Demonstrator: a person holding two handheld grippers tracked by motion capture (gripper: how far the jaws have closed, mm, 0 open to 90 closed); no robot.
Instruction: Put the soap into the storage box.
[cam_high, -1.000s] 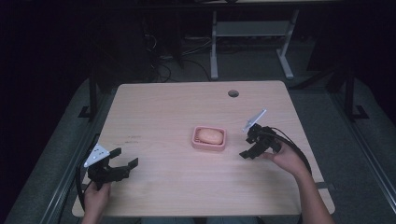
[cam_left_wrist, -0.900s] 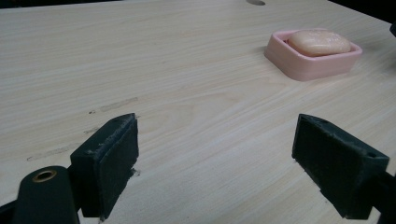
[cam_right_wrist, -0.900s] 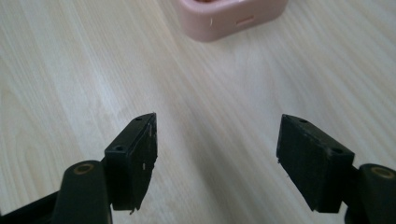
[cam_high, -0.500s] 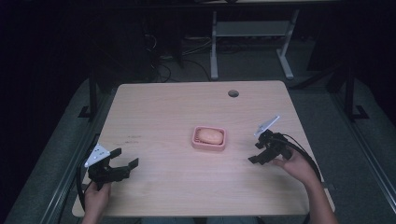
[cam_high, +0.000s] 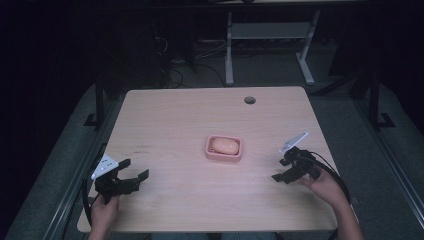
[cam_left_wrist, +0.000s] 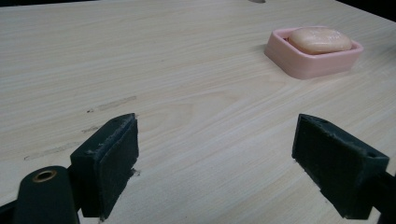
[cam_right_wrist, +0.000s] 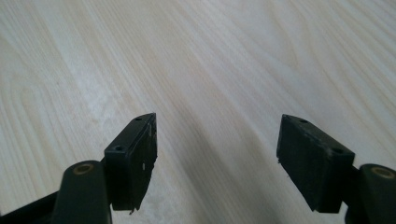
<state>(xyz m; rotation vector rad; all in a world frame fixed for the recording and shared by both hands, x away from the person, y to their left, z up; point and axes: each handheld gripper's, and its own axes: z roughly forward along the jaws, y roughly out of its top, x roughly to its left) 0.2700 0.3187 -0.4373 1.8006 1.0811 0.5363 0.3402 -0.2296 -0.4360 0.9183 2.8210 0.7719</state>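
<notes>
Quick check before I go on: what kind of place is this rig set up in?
Probably a lab or office workroom: a light wooden desk with a cable hole, cables on the floor, another desk's white legs behind, dim surroundings.

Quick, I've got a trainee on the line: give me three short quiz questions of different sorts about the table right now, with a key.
1. True or false: the soap lies inside the pink dish.
2. Which tool is holding something? A) left tool B) right tool C) neither
3. Fill in: the round hole in the table sits near its ___ edge.

Key: 1 true; 2 C, both tools stand open over bare wood; 3 far.
</notes>
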